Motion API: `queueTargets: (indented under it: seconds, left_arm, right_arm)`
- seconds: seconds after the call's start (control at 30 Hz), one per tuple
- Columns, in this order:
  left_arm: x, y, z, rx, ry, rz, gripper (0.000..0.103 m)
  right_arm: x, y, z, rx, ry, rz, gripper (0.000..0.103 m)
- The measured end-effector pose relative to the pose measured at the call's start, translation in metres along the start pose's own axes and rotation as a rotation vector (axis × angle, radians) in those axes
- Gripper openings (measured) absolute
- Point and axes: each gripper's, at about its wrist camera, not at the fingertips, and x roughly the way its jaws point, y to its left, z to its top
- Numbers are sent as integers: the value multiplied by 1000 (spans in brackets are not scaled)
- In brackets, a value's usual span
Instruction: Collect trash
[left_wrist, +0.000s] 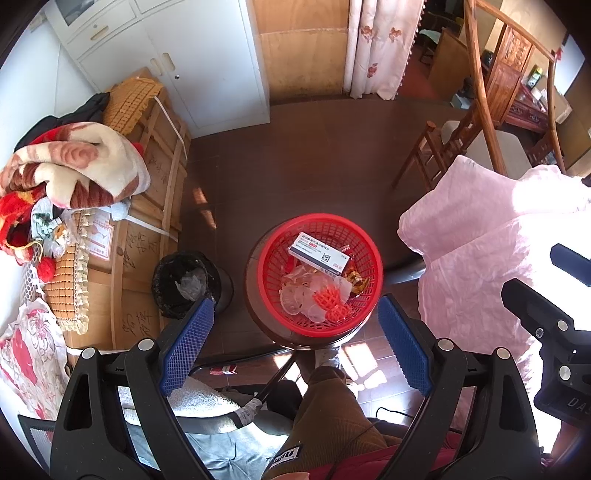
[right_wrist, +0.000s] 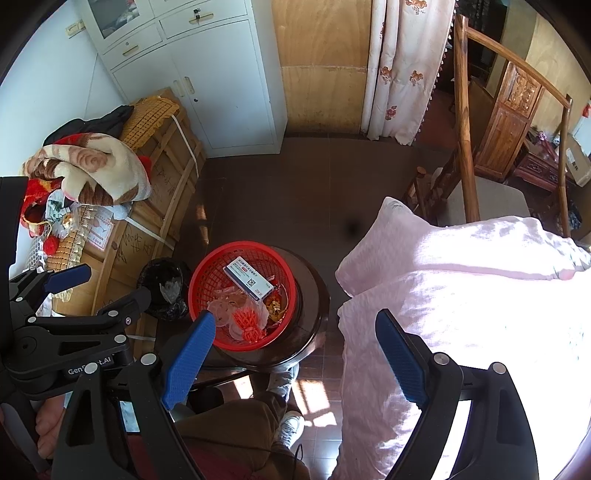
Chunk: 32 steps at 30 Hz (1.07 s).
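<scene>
A red mesh basket (left_wrist: 332, 226) stands on a round dark stool (left_wrist: 260, 319) and holds trash: a white and blue medicine box (left_wrist: 319, 254), orange foam netting (left_wrist: 330, 301), clear plastic wrappers and a gold wrapper (left_wrist: 356, 278). My left gripper (left_wrist: 295, 301) hangs open high above the basket with nothing between its blue pads. My right gripper (right_wrist: 295, 314) is open and empty too, off to the right of the basket (right_wrist: 192, 291), over the stool's edge (right_wrist: 312, 332) and the pink bedding. A black bin (left_wrist: 184, 284) with a liner stands on the floor left of the stool.
Pink bedding (left_wrist: 480, 240) fills the right side. Strapped cardboard crates (left_wrist: 155, 206) with a folded blanket (left_wrist: 74, 166) line the left wall. A white cabinet (left_wrist: 207, 74) and a wooden chair (left_wrist: 461, 140) stand farther back. A person's brown trouser leg (left_wrist: 332, 417) is below the grippers.
</scene>
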Motion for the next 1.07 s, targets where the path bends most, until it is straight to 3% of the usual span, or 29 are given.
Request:
queueTargets:
  seconds: [1.07]
  left_arm:
    - [5, -4, 0, 8, 15, 0, 87]
  right_arm:
    - [1, -1, -5, -1, 8, 4, 87]
